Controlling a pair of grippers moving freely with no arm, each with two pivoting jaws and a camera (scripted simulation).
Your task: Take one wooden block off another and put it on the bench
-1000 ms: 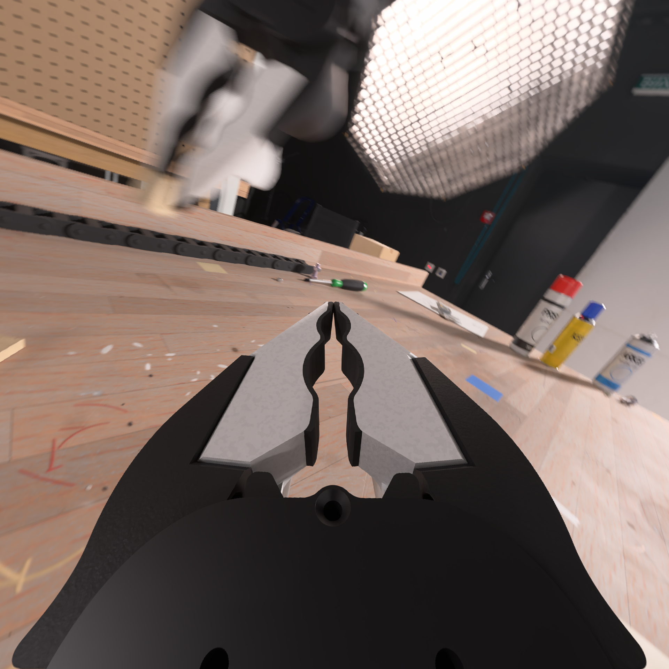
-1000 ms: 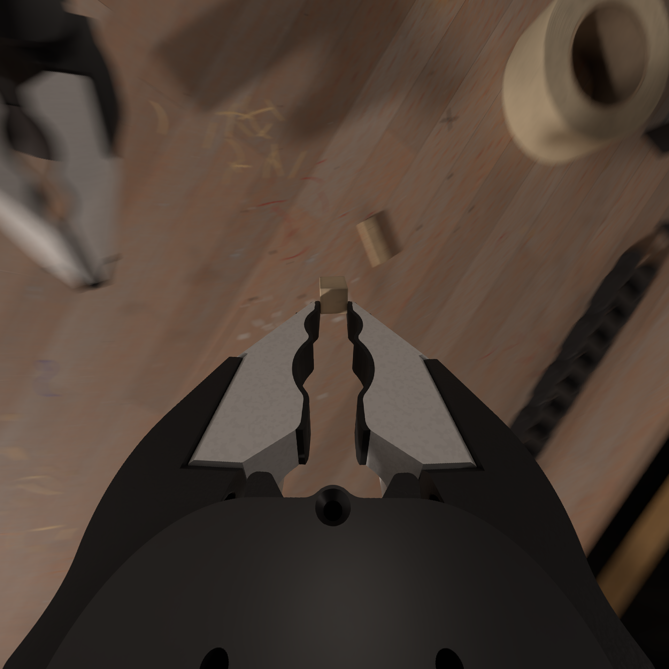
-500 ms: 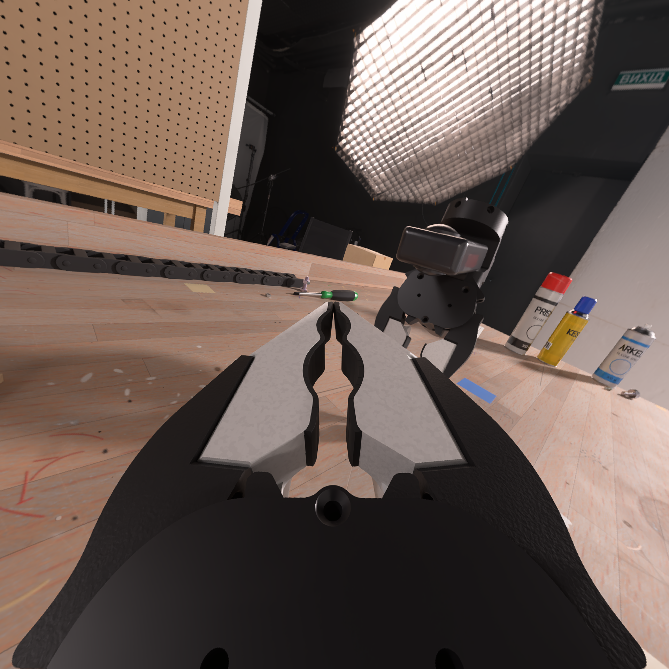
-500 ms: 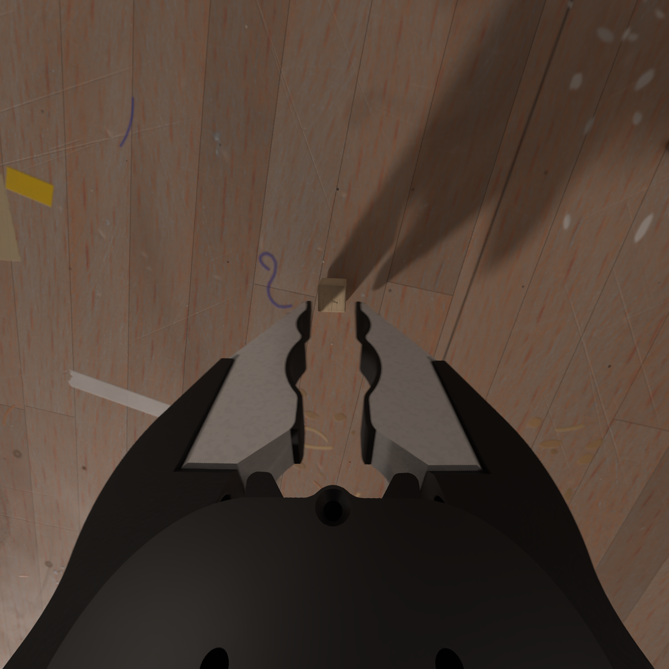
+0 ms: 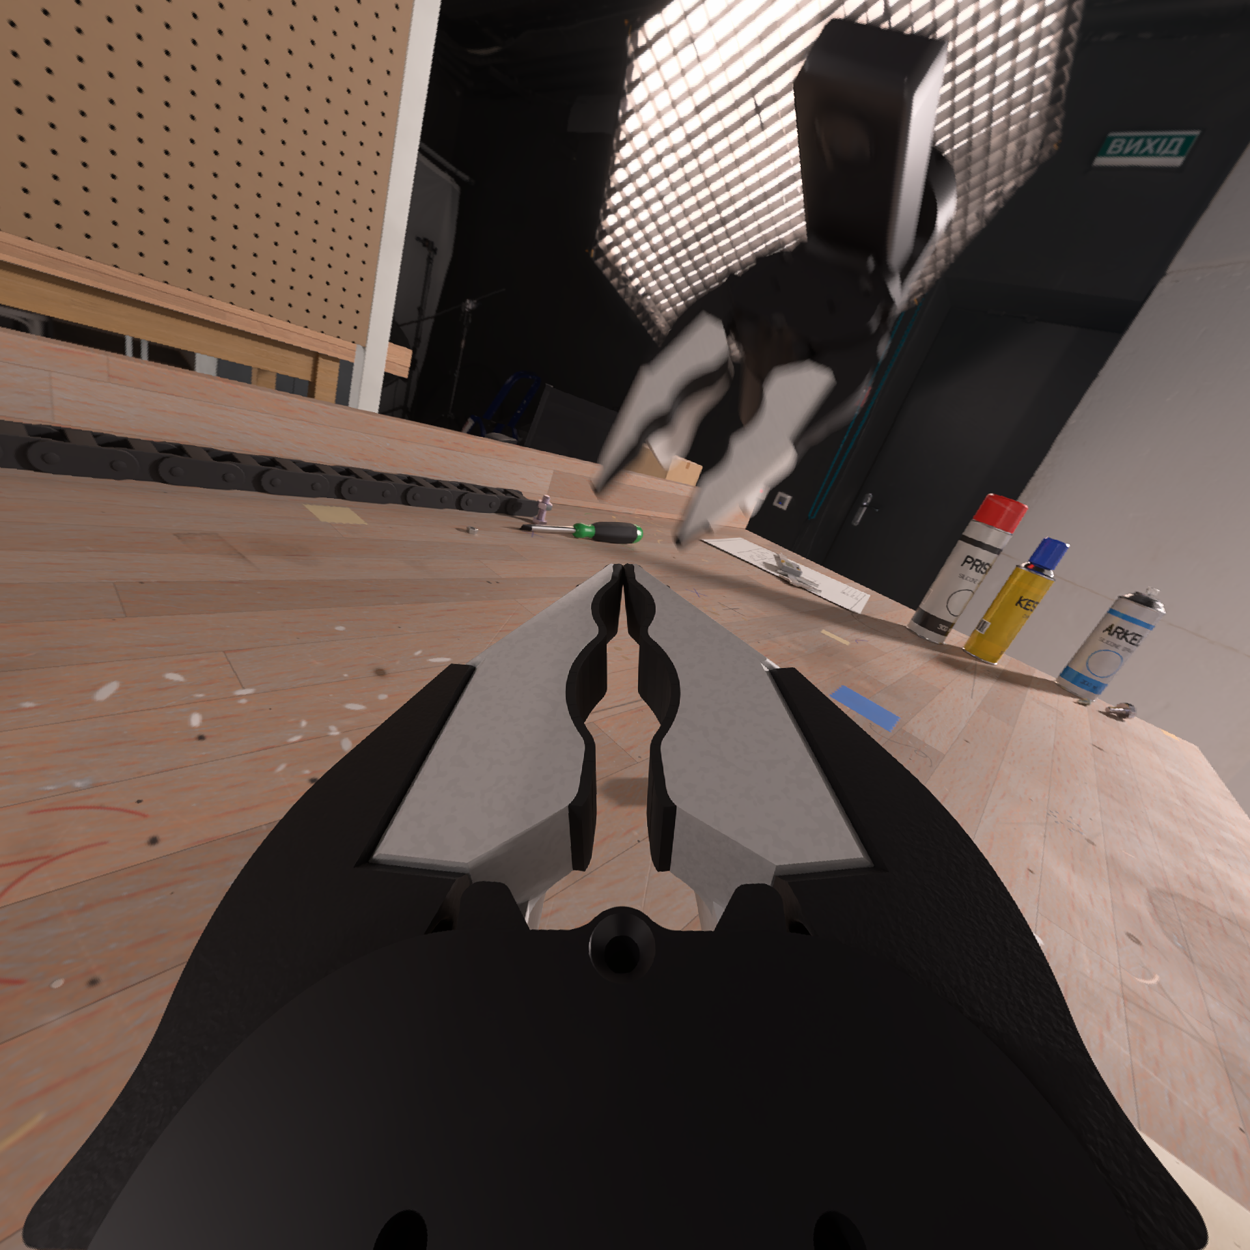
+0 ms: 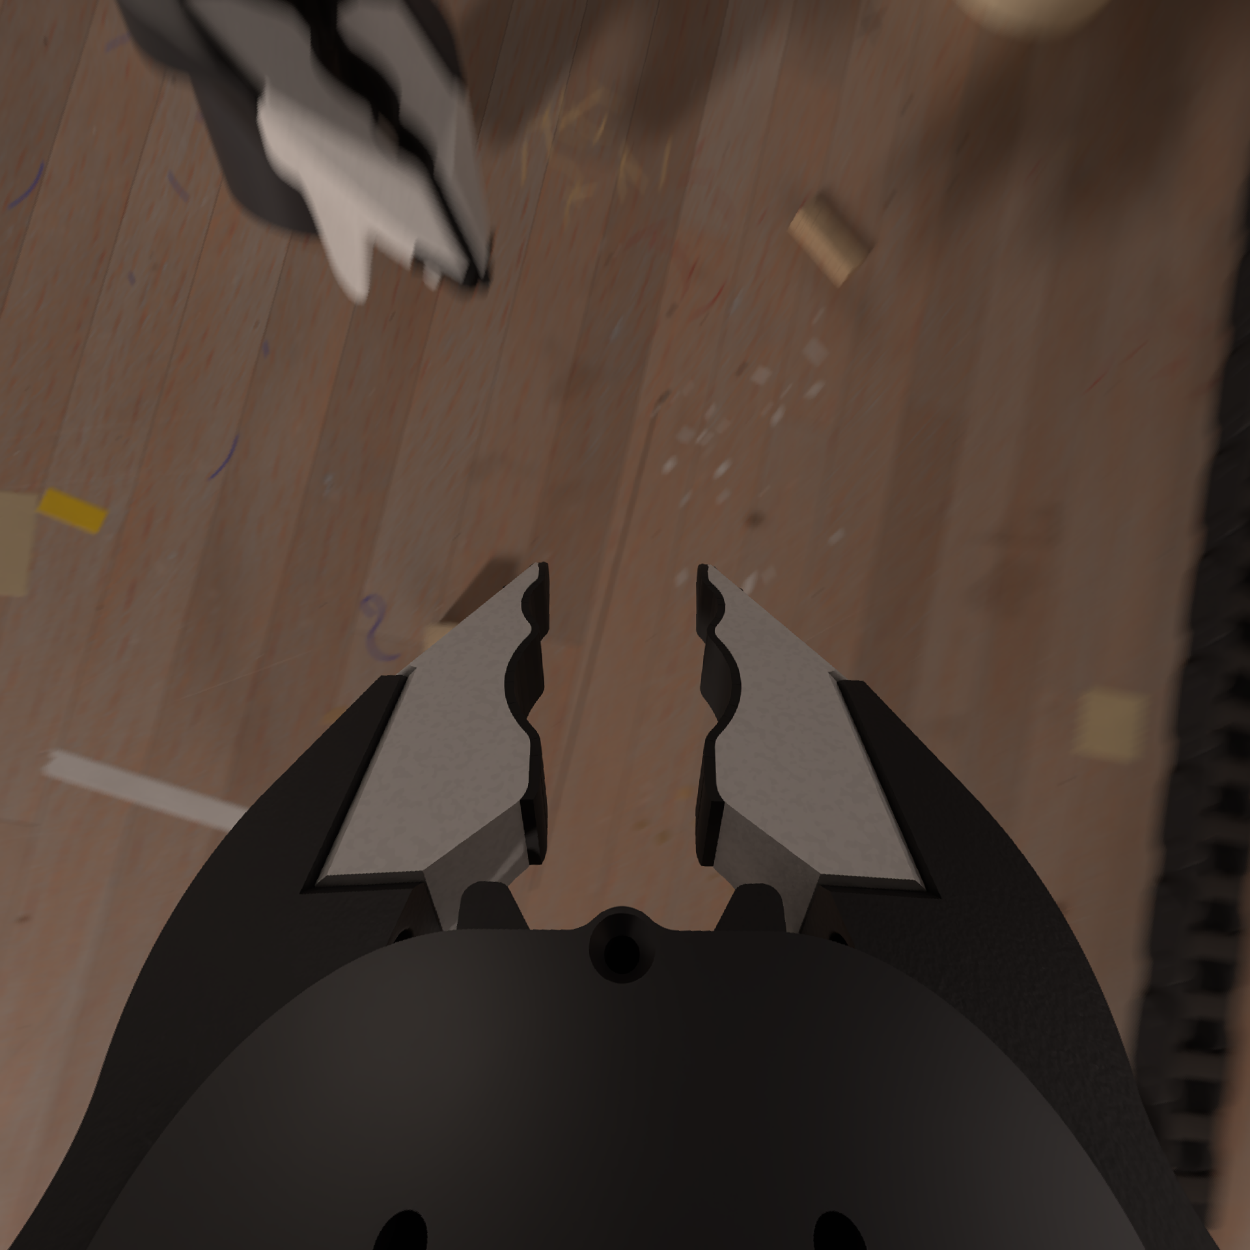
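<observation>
In the right wrist view my right gripper (image 6: 622, 571) is open and empty above the wooden bench (image 6: 270, 406). A small pale wooden block (image 6: 436, 632) lies on the bench just left of my left finger, partly hidden by it and blurred. A second wooden block (image 6: 828, 237) lies farther off to the upper right. My left gripper (image 5: 622, 571) is shut and empty, low over the bench. It also shows blurred in the right wrist view (image 6: 473, 270). The right gripper shows in the left wrist view (image 5: 639, 514), in the air, with its jaws apart.
A black chain (image 5: 270, 473) runs along the bench and down the right edge of the right wrist view (image 6: 1238, 609). A green-handled screwdriver (image 5: 602, 532), a paper sheet (image 5: 784, 565) and three spray cans (image 5: 1014, 602) stand ahead. A pegboard (image 5: 203, 135) rises at the left.
My right gripper has opened wider, left the small block on the bench and risen away from it, moving fast. The left gripper stays shut and has barely moved.
</observation>
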